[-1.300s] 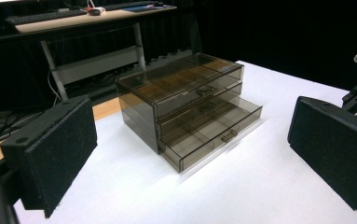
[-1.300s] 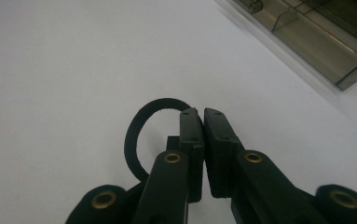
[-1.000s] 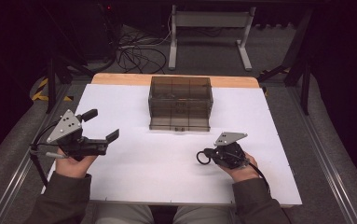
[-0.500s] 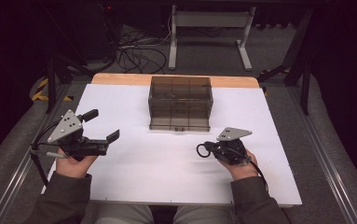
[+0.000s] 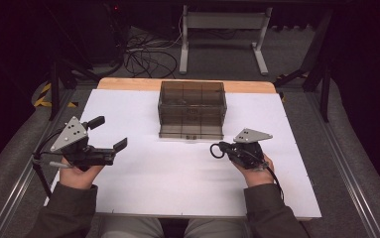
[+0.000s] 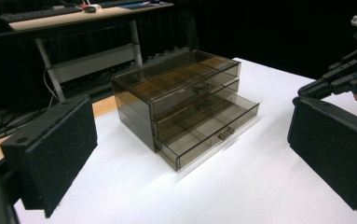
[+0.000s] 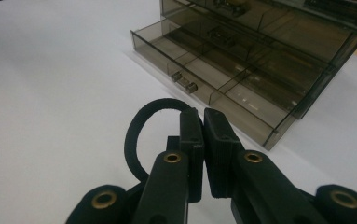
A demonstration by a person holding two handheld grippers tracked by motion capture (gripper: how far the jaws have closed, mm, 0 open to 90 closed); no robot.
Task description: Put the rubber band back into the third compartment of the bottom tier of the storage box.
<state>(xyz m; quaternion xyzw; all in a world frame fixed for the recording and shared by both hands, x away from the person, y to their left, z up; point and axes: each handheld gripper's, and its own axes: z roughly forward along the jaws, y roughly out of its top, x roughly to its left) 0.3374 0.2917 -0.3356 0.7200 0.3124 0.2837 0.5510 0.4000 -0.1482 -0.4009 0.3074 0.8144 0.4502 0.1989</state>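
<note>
The white counter spreads wide and mostly bare, with open room between both hands and along its near edge. Toward the far edge, at the middle, stands a smoky clear drawer box, its bottom drawer pulled out toward the person. The left hand-held gripper hovers near the left edge, well apart from the box, jaws spread wide with nothing between them. The right hand-held gripper, just off the open drawer's front right corner, is clamped on a black elastic loop, which sticks out to one side of the pads.
</note>
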